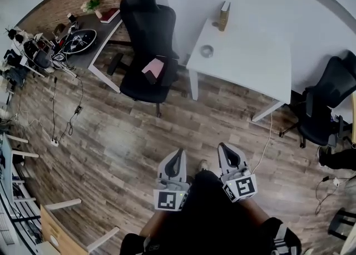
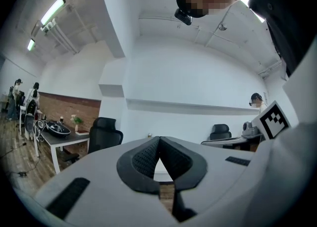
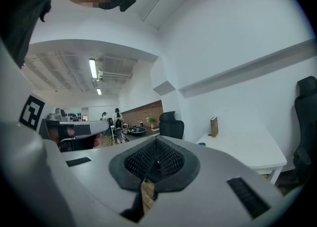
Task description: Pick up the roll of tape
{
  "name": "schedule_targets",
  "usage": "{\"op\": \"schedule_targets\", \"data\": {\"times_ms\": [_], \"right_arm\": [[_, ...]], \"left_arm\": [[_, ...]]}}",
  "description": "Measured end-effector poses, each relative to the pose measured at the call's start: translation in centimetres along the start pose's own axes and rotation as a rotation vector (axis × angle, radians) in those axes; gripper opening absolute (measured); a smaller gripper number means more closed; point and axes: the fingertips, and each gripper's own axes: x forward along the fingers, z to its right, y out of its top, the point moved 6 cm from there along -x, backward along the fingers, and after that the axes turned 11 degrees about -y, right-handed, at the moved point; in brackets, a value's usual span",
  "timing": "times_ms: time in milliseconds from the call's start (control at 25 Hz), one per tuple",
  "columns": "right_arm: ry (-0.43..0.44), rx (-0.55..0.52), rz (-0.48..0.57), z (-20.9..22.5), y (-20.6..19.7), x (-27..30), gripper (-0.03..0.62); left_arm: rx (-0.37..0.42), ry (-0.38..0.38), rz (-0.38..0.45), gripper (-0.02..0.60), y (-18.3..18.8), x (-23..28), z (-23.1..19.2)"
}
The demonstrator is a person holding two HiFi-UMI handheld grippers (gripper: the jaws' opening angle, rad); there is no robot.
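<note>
Wood floor (image 1: 111, 148) fills most of the head view, and a white table (image 1: 261, 53) stands at its far side. We use that table as our landmark. The tape (image 1: 207, 51), a small grey ring, lies flat on the table near its front left corner. A book (image 1: 224, 15) stands upright on the table, further back than the tape. A black chair (image 1: 147, 42) sits just beside the table's left end.

We hold both tools low over the floor, well short of the table and close to our body. The left gripper (image 1: 179, 152) has its jaws together at the tips, and its own view (image 2: 159, 141) shows nothing caught between them. The right gripper (image 1: 222, 147) is likewise closed and empty (image 3: 156, 144), and its view looks toward the table from a distance.

We judge that the task has not begun. The tape is untouched. What remains is to reach the table, spread one pair of jaws, close them on the roll and lift it.
</note>
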Motion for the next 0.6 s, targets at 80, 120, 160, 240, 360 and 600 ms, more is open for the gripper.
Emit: {"op": "schedule_targets", "data": {"times_ms": [80,120,160,240,360,600], "right_arm": [[0.009,-0.002,-0.009,0.9,-0.1,1.2,0.012],[0.012,-0.002,-0.016,1.3,-0.1,1.6,0.012],[0.015,0.0,-0.022,1.7,-0.2,2.0,0.012],[0.018,0.009,-0.03,2.2,-0.2,2.6,0.012],[0.019,0.013,-0.031,2.9,-0.3,3.7,0.012],[0.0,0.001,-0.031,5.1,0.0,7.4,0.012]], "left_arm": [[0.018,0.01,-0.005,0.017,-0.1,1.0,-0.2],[0.023,0.015,0.0,0.017,-0.1,1.5,-0.3],[0.024,0.019,0.001,0.017,-0.1,1.9,-0.4],[0.004,0.022,-0.019,0.017,-0.2,2.9,-0.7],[-0.003,0.015,-0.026,0.017,-0.1,4.7,-1.2],[-0.015,-0.002,-0.004,0.017,-0.2,9.2,-3.6]]}}
